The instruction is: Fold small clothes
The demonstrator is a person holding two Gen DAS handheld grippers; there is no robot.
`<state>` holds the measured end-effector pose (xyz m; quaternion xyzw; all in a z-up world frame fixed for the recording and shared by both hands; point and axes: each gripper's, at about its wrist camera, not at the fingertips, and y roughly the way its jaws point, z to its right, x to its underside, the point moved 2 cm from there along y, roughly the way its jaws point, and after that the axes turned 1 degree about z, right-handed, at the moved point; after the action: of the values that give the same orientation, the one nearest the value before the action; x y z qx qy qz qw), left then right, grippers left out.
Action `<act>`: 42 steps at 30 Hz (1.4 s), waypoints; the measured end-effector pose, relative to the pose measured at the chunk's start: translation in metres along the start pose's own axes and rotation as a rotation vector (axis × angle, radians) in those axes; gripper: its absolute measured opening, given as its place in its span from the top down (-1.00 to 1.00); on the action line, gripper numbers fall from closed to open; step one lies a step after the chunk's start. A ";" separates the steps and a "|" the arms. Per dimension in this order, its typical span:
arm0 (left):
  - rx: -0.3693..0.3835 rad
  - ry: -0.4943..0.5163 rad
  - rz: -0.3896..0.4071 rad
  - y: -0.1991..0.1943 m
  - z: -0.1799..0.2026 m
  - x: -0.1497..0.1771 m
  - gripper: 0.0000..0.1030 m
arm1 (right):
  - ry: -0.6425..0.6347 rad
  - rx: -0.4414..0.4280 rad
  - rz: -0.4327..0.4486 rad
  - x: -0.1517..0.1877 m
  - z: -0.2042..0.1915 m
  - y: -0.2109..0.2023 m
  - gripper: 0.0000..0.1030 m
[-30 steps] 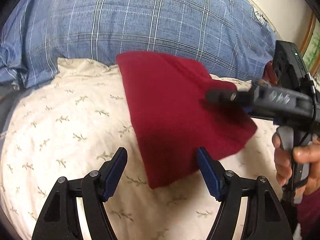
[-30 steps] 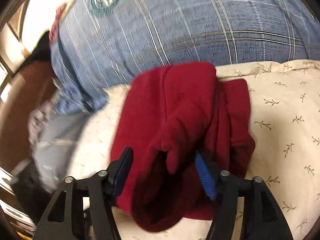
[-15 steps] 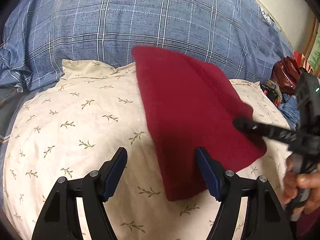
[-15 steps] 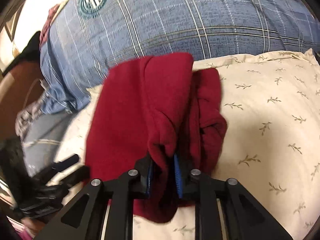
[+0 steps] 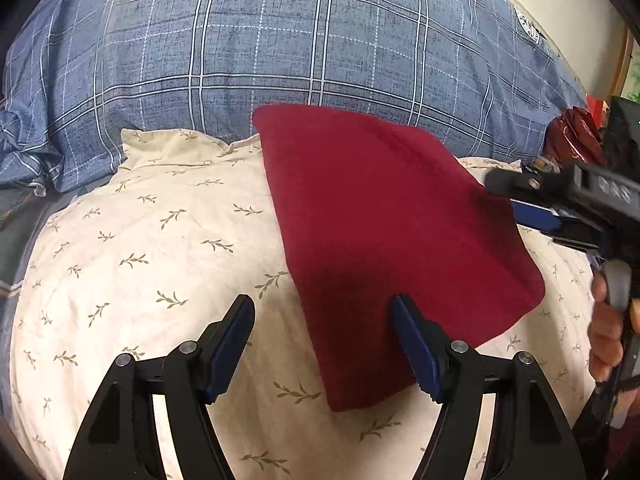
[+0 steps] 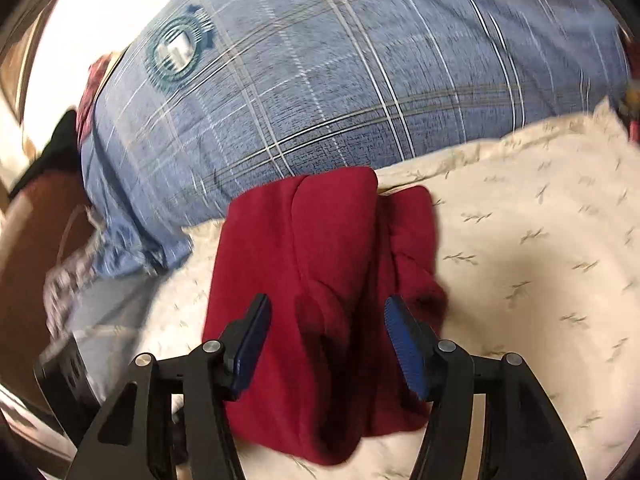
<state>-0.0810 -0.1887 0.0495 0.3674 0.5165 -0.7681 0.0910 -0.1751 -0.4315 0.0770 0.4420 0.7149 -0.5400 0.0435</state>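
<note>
A dark red garment (image 5: 380, 220) lies folded on a cream leaf-print pillow (image 5: 160, 240). My left gripper (image 5: 322, 304) hangs open over the garment's near left edge, with nothing pressed between its pads. In the left wrist view, my right gripper (image 5: 516, 200) reaches in from the right, level with the cloth's right edge, with a hand (image 5: 608, 320) on its handle. In the right wrist view, the right gripper (image 6: 328, 302) hovers with its jaws opening. The garment (image 6: 320, 240) shows bunched overlapping layers lying between and below its pads, untouched by them.
A blue plaid quilt (image 5: 280, 48) bulges behind the pillow and fills the back of both views (image 6: 320, 80). A shiny red bag (image 5: 572, 136) and clutter sit at the far right. Bare pillow (image 6: 520, 240) stretches right of the garment; dark objects lie at the left edge.
The right gripper, shut on a fold of the red garment half a second ago, has let go and opened. It has drawn back toward the right; the left gripper stays put.
</note>
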 end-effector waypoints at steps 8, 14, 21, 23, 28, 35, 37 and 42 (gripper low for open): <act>0.009 -0.002 -0.009 0.004 0.000 0.000 -0.38 | -0.113 0.094 -0.002 0.005 0.003 0.023 0.66; 0.042 -0.033 0.012 0.004 -0.003 -0.003 -0.38 | -0.225 0.311 0.063 0.017 0.020 0.021 1.00; 0.055 -0.069 0.002 0.010 -0.008 -0.004 -0.38 | -0.034 0.161 0.081 0.017 0.046 -0.006 0.68; 0.055 -0.074 0.001 0.012 -0.008 -0.004 -0.39 | -0.008 0.098 0.091 0.012 0.041 -0.015 0.40; 0.051 -0.069 0.001 0.013 -0.007 -0.003 -0.40 | -0.026 0.009 0.073 -0.005 0.011 0.002 0.23; 0.042 -0.050 -0.004 0.013 -0.004 -0.002 -0.41 | -0.133 0.077 -0.018 -0.019 -0.008 0.053 0.67; 0.044 -0.044 -0.005 0.014 -0.002 -0.003 -0.43 | -0.191 0.127 0.013 -0.020 -0.014 0.049 0.71; 0.049 -0.033 -0.012 0.017 0.000 -0.001 -0.46 | -0.249 0.238 0.047 -0.018 -0.002 0.064 0.75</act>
<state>-0.0713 -0.1965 0.0376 0.3535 0.4982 -0.7870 0.0859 -0.1196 -0.4387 0.0410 0.3903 0.6245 -0.6703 0.0917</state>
